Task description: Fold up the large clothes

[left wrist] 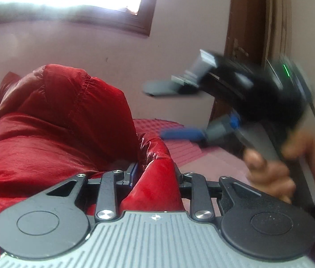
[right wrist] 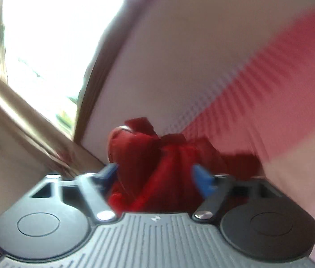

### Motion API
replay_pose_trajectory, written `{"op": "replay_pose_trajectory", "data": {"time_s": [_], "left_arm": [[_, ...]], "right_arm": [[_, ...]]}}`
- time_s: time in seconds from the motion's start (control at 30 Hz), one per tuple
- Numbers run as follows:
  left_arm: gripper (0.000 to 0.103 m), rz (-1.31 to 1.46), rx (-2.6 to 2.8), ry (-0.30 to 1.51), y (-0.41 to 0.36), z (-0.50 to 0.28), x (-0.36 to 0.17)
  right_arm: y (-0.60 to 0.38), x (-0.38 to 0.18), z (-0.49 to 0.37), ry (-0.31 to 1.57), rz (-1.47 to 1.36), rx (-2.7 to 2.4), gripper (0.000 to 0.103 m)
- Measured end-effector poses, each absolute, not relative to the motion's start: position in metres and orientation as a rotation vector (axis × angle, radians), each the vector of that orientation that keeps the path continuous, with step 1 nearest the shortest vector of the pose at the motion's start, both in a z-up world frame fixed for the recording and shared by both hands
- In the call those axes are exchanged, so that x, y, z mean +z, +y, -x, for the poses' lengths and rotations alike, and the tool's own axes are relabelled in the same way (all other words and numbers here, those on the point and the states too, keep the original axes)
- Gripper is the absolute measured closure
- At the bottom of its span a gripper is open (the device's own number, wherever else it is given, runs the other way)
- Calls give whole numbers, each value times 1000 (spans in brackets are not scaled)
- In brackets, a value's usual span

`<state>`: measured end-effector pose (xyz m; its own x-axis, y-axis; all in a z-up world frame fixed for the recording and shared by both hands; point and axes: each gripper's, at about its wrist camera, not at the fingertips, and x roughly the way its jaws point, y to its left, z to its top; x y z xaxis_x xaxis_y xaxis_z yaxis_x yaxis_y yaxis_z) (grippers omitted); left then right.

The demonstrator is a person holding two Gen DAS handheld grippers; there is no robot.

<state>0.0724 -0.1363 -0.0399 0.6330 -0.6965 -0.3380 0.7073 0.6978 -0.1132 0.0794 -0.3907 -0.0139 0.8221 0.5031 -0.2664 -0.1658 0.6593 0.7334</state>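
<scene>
The left gripper has its jaws clamped on a fold of the red puffer jacket heaped on the bed; the right gripper hangs with jaws apart, empty; mid-fold, it likely needs a fresh edge to grasp.

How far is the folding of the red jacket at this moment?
Done: little that shows; the red jacket lies bunched in a puffy heap on the pink bedspread, with no flat fold visible. In hand: the left gripper pinches a jacket edge, while the right gripper stands open and empty above the bed. Left: spreading the jacket and making the folds.
</scene>
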Motion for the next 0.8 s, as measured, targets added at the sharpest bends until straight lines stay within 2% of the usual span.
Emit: {"op": "replay_pose_trajectory", "data": {"time_s": [0.1,0.13,0.17,0.2,0.23,0.27,0.33,0.37,0.47,0.57,0.6,0.63,0.7,0.8], "left_arm": [[72,-75,-798,360,-147,-68,-43],[67,-90,-797,354,-152,-67,-43],[65,-108,-797,345,-155,-65,-42],[58,-124,-804,333,-156,-61,-41],[42,-139,-809,315,-154,-54,-39],[31,-144,-819,306,-152,-48,-36],[3,-123,-834,267,-139,-27,-27],[0,-106,-810,224,-129,-12,-22],[0,-108,-752,145,-108,14,-14],[3,-129,-758,196,-99,7,-21],[17,-135,-760,233,-99,0,-27],[35,-140,-767,274,-96,-5,-34],[47,-147,-759,310,-101,-16,-42],[47,-168,-776,272,-112,-13,-45]], "right_arm": [[-362,8,-99,520,-601,404,21],[-349,12,-105,544,-534,402,40],[-336,13,-109,571,-457,383,68],[-328,11,-114,577,-399,359,70],[-325,12,-114,575,-365,357,79],[-325,14,-112,565,-350,356,84],[-329,17,-103,534,-341,347,87],[-330,17,-98,524,-333,336,88],[-336,19,-88,503,-339,311,90],[-342,18,-84,473,-368,313,90],[-344,16,-85,469,-381,317,91],[-346,11,-92,466,-391,313,91],[-350,5,-92,461,-417,298,91],[-369,-1,-86,456,-500,295,91]]}}
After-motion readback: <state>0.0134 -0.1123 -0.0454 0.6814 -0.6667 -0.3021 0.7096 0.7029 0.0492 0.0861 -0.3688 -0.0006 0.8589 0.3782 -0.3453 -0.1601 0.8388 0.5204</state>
